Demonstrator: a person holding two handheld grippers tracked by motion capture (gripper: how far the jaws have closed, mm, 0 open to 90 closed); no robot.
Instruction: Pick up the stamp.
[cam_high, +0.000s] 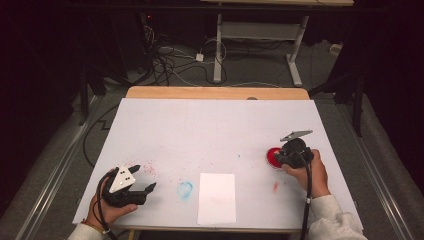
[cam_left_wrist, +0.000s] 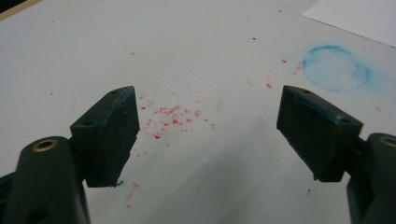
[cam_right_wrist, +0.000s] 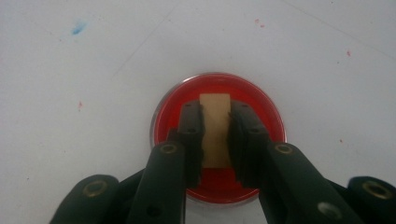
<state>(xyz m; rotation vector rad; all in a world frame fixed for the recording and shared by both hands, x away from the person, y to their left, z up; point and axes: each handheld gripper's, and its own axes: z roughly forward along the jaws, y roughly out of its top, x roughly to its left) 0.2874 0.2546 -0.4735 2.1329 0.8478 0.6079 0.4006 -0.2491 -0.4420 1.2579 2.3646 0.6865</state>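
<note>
A round dish of red ink (cam_right_wrist: 268, 116) sits on the white table cover at the right (cam_high: 271, 158). My right gripper (cam_right_wrist: 215, 109) points down into it, shut on a tan block (cam_right_wrist: 215, 133) whose far end rests on or just above the red surface; I cannot tell which. From the high view the right gripper (cam_high: 289, 156) hangs over the dish's right side. My left gripper (cam_left_wrist: 210, 126) stands open near the front left of the table (cam_high: 145, 179), nothing between its jaws.
A white sheet of paper (cam_high: 216, 198) lies at the front middle, with a blue ring stain (cam_high: 184, 190) just left of it. Red specks (cam_left_wrist: 170, 119) dot the cover ahead of the left gripper. The table's wooden far edge (cam_high: 215, 92) faces a floor with cables.
</note>
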